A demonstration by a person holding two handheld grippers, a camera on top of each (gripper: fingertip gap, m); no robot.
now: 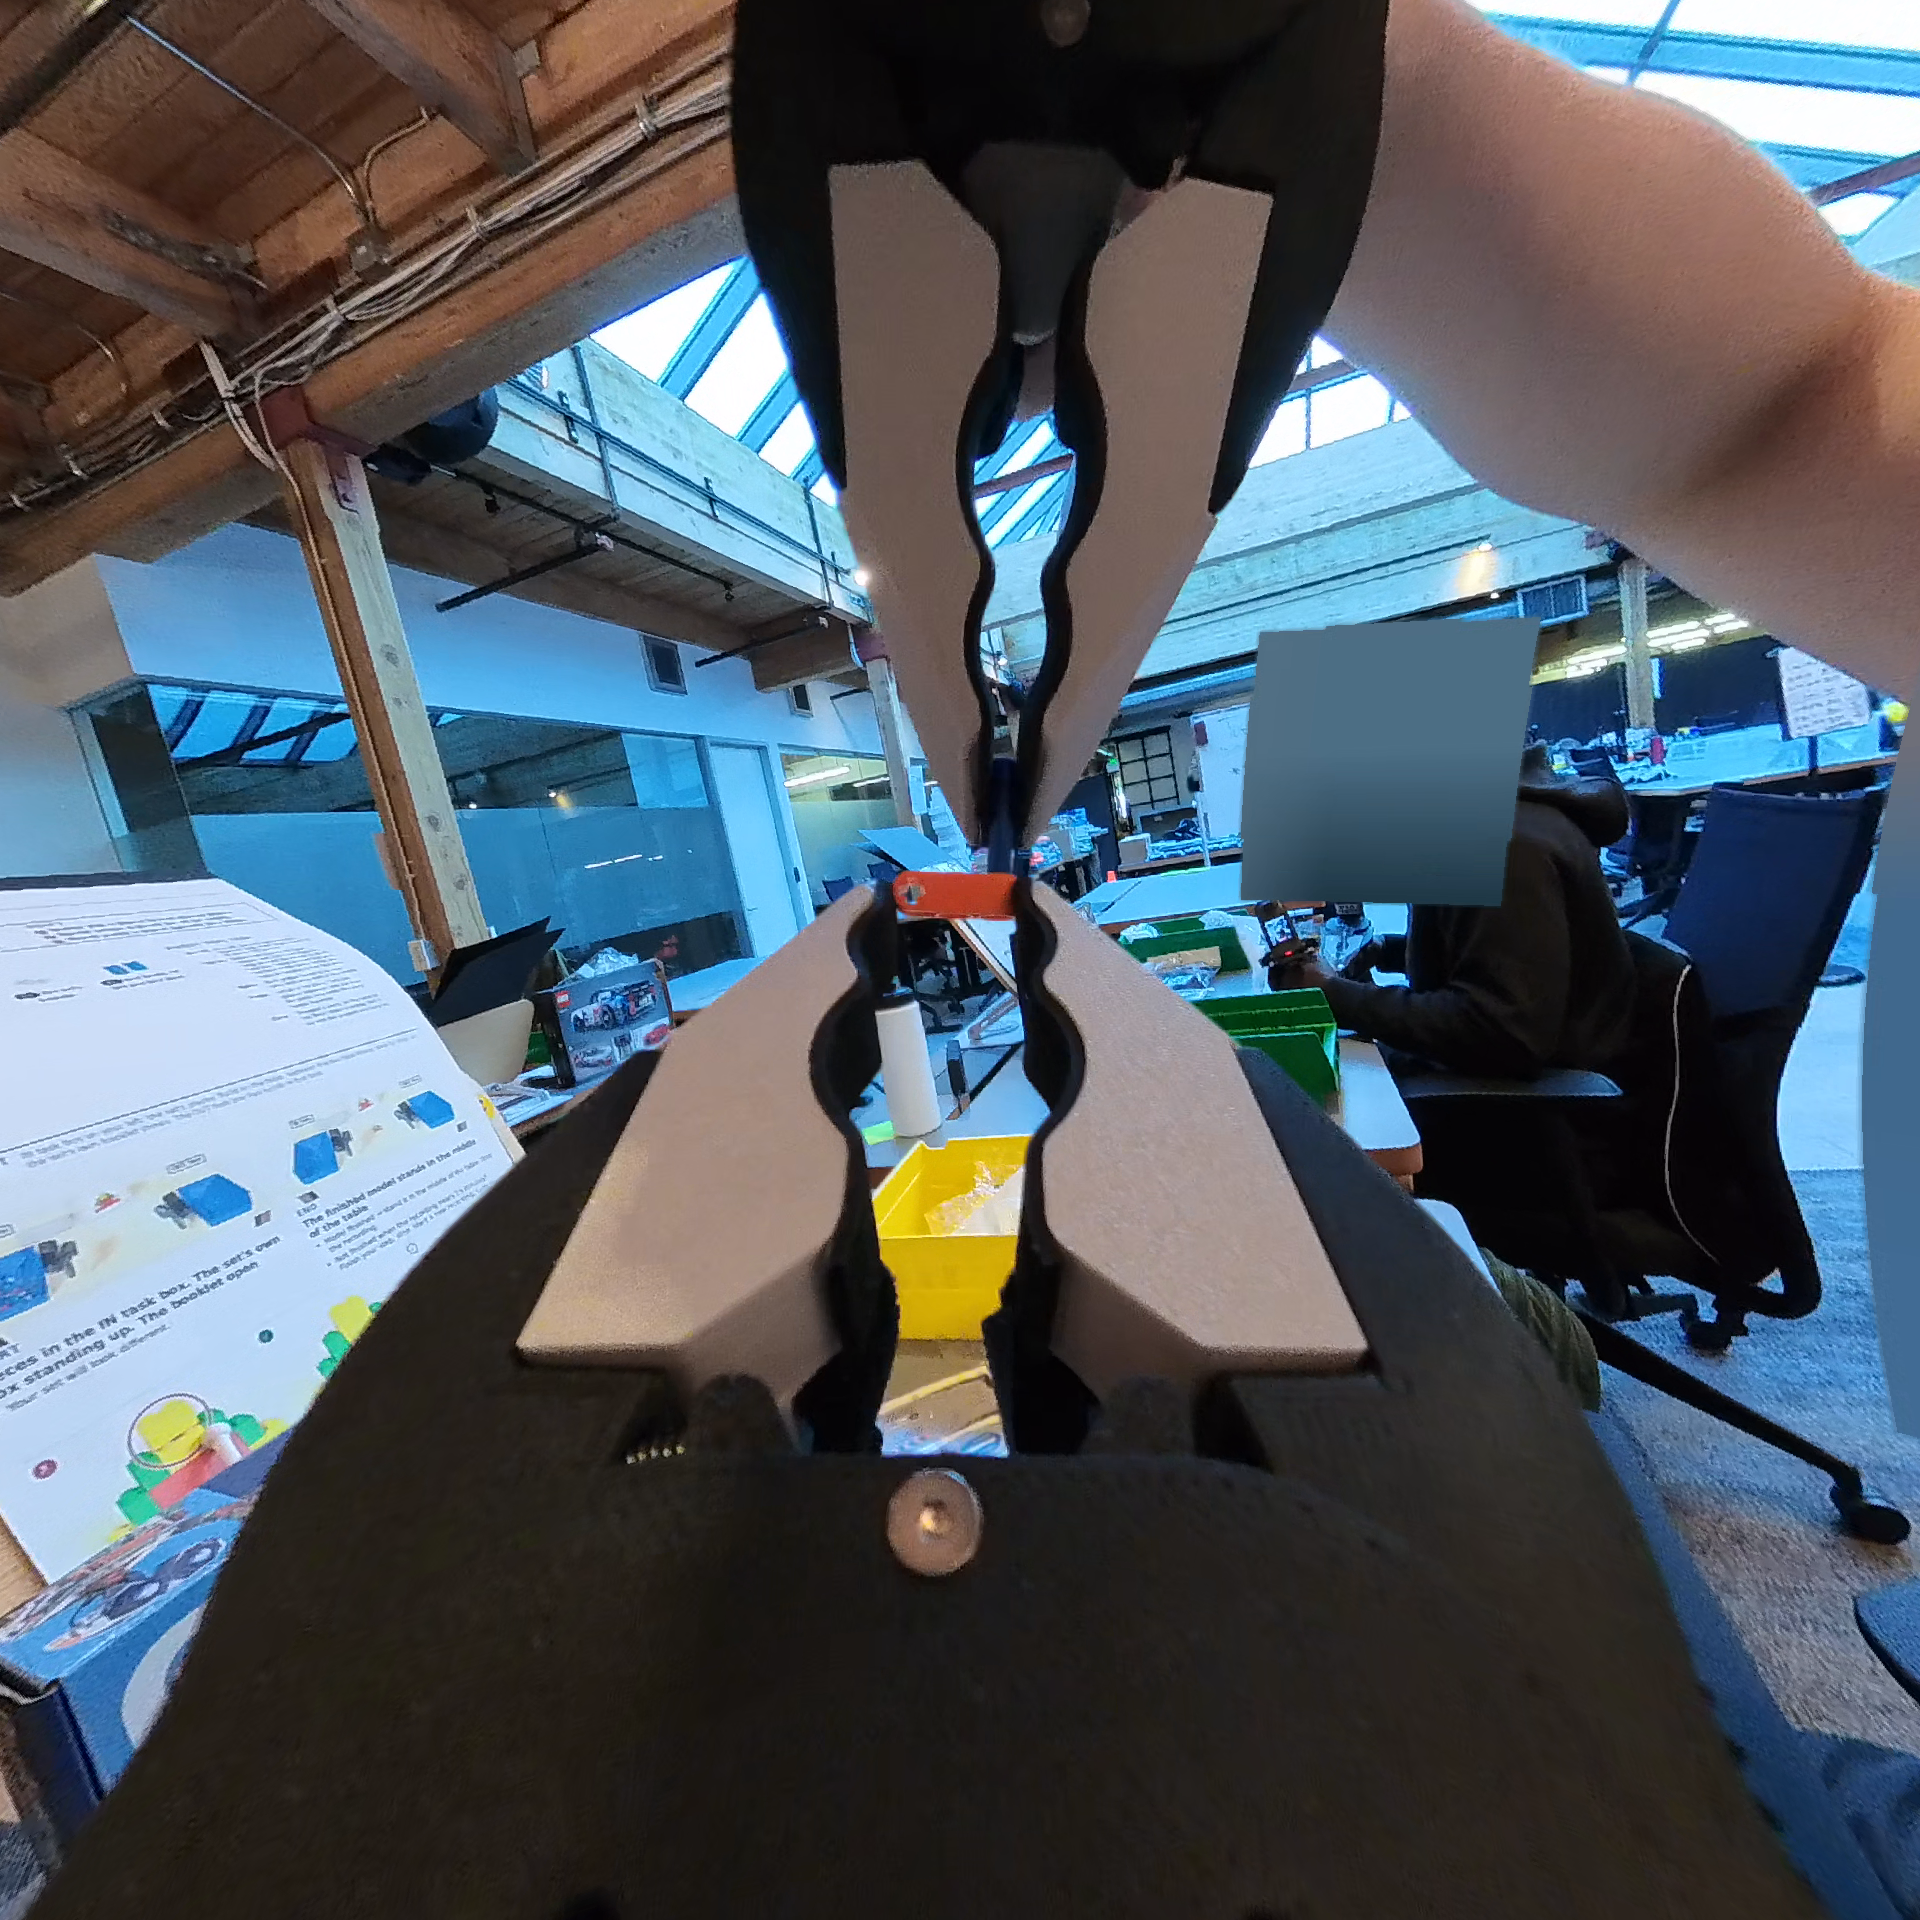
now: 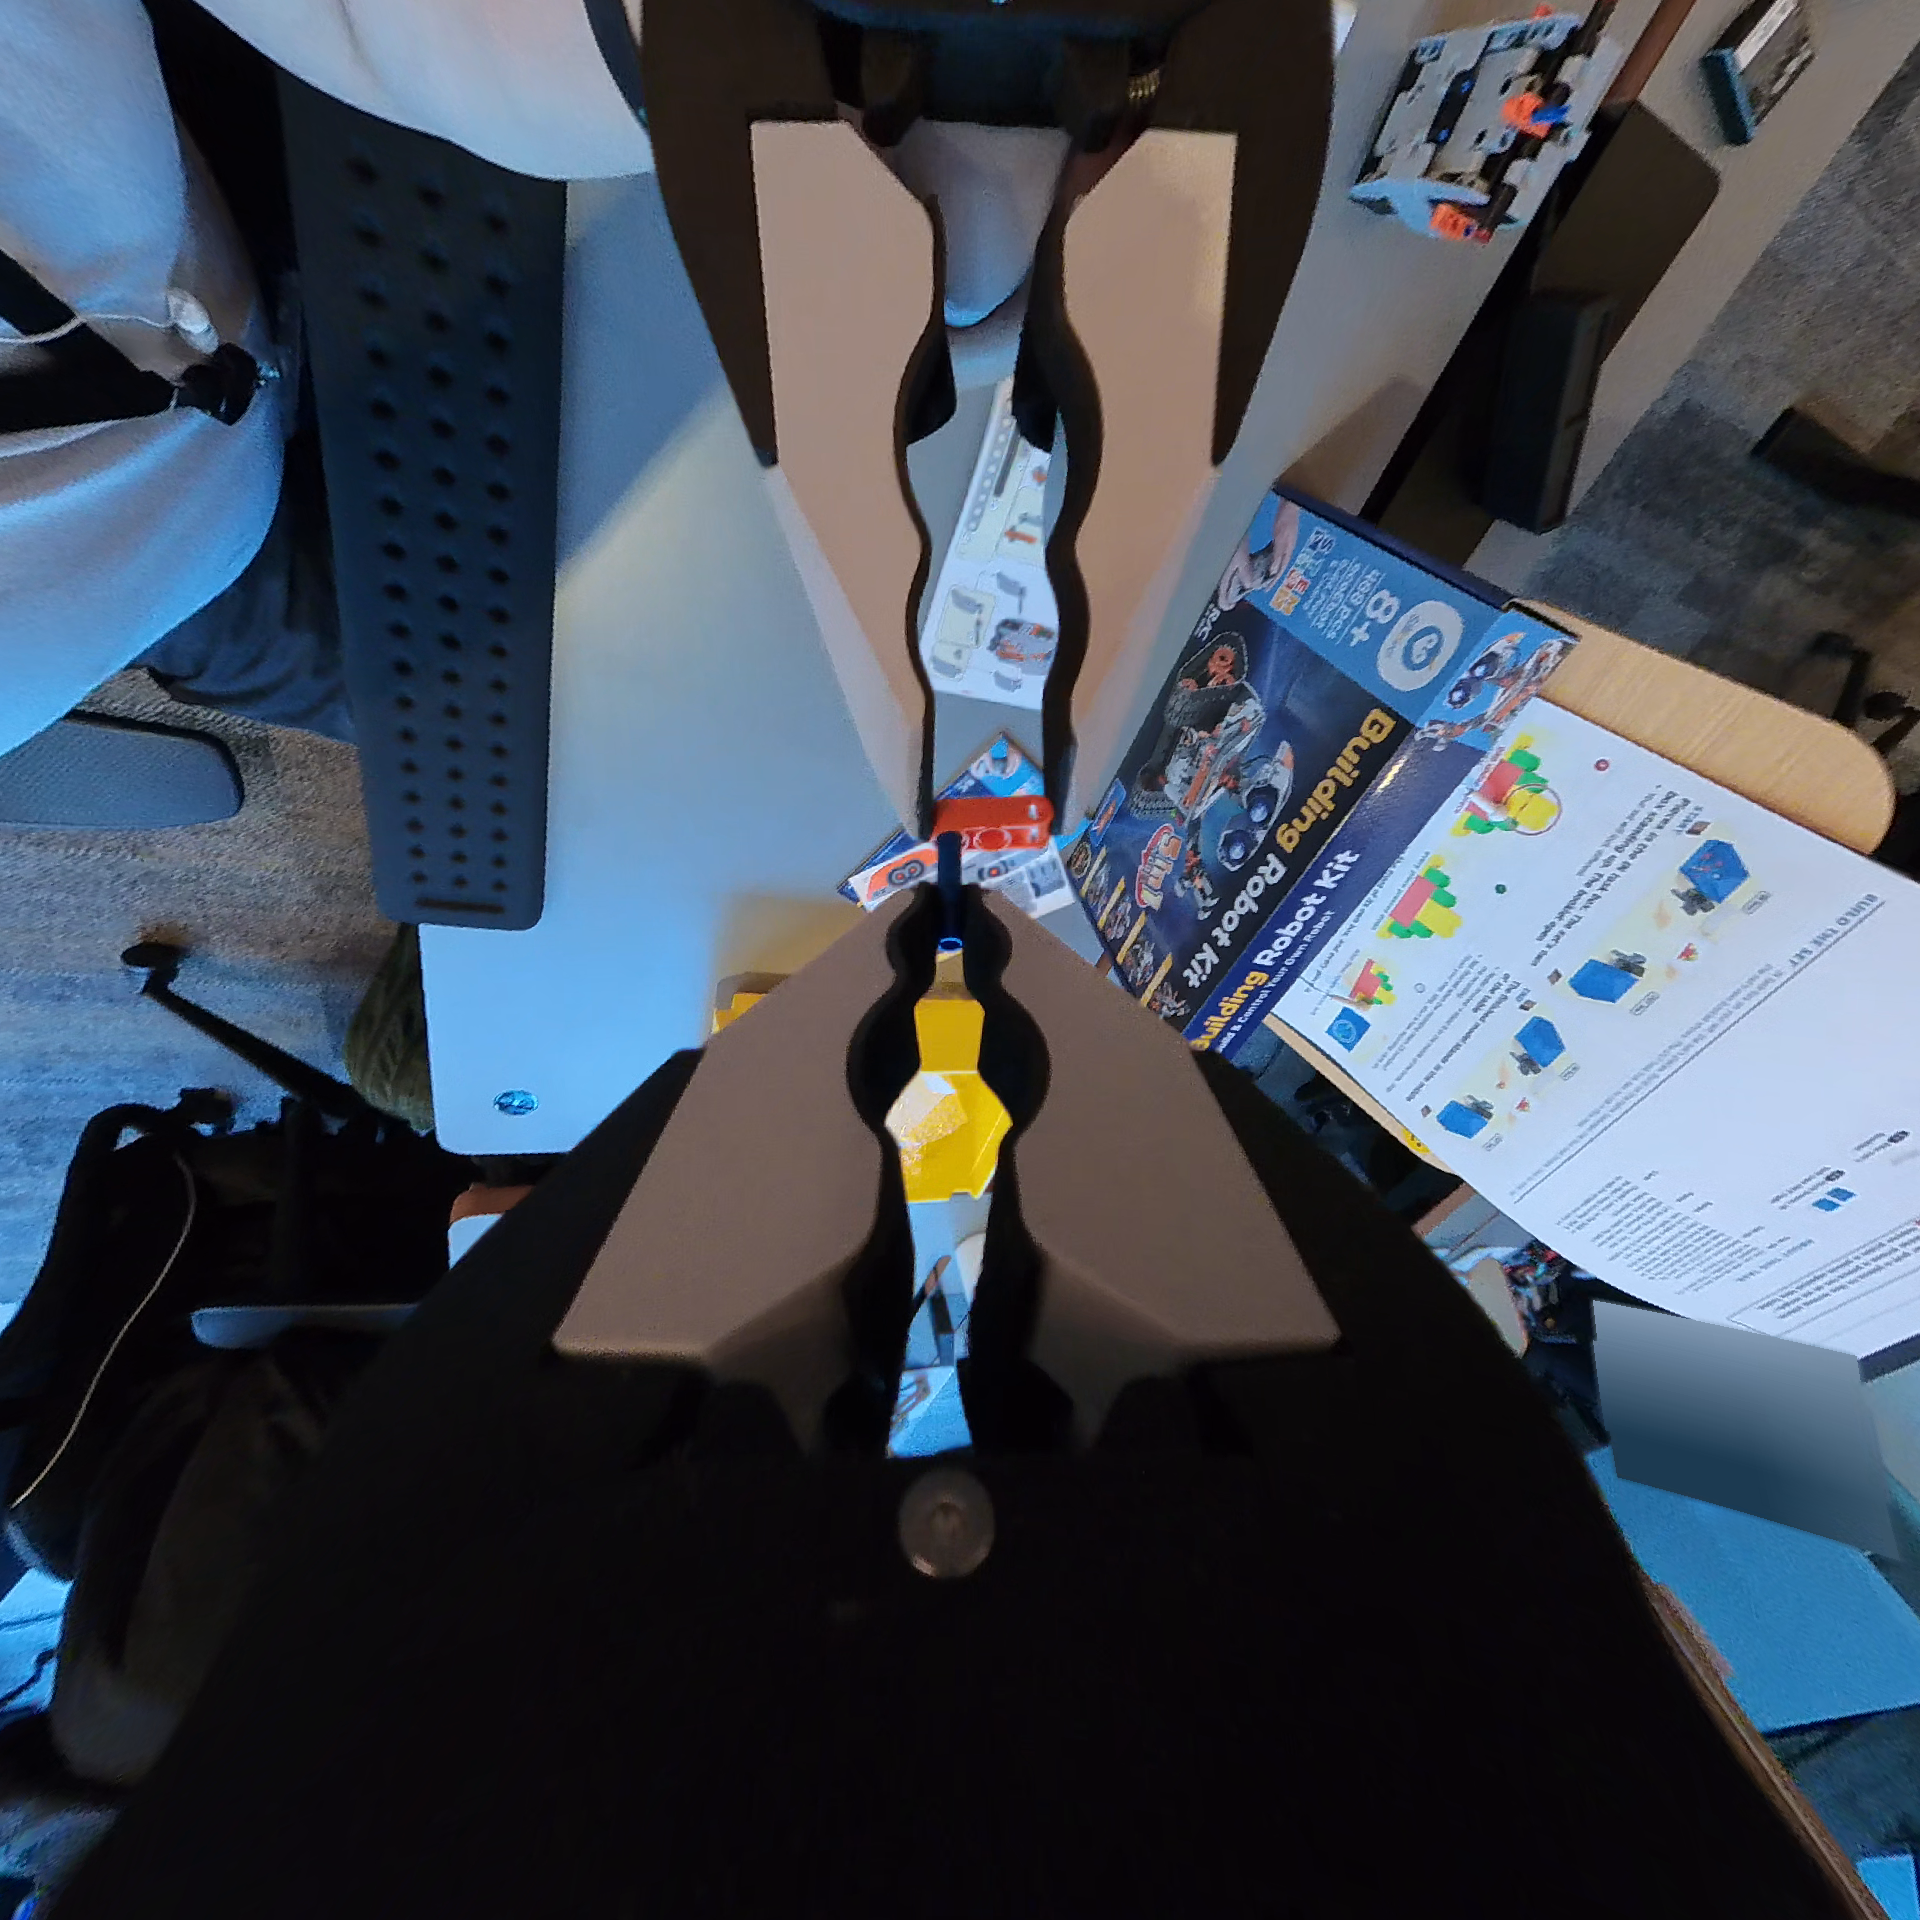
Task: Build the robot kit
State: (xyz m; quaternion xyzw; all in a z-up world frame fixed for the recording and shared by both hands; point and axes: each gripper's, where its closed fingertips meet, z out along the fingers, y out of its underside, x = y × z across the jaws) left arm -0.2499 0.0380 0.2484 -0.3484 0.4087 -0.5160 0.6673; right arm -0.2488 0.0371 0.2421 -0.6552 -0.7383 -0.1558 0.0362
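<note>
In the left wrist view my left gripper [image 1: 956, 906] is shut on a small orange beam [image 1: 951, 896] with holes, held crosswise at its fingertips in mid-air. My right gripper [image 1: 1003, 831] comes from above, tip to tip with it, shut on a short dark blue pin [image 1: 1001, 805] that meets the beam's right end. In the right wrist view my right gripper [image 2: 951, 906] holds the blue pin [image 2: 950, 878] pointing into the orange beam [image 2: 992, 821], which the left gripper [image 2: 987, 808] holds from above.
A yellow bin [image 1: 945, 1236] with clear bags lies below on the table, also in the right wrist view [image 2: 956, 1101]. A blue kit box [image 2: 1278, 790], a printed instruction sheet [image 2: 1662, 987] and a partly built model [image 2: 1475, 114] are nearby. A seated person [image 1: 1507, 987] is across the room. My left and right fingertips are right by each other.
</note>
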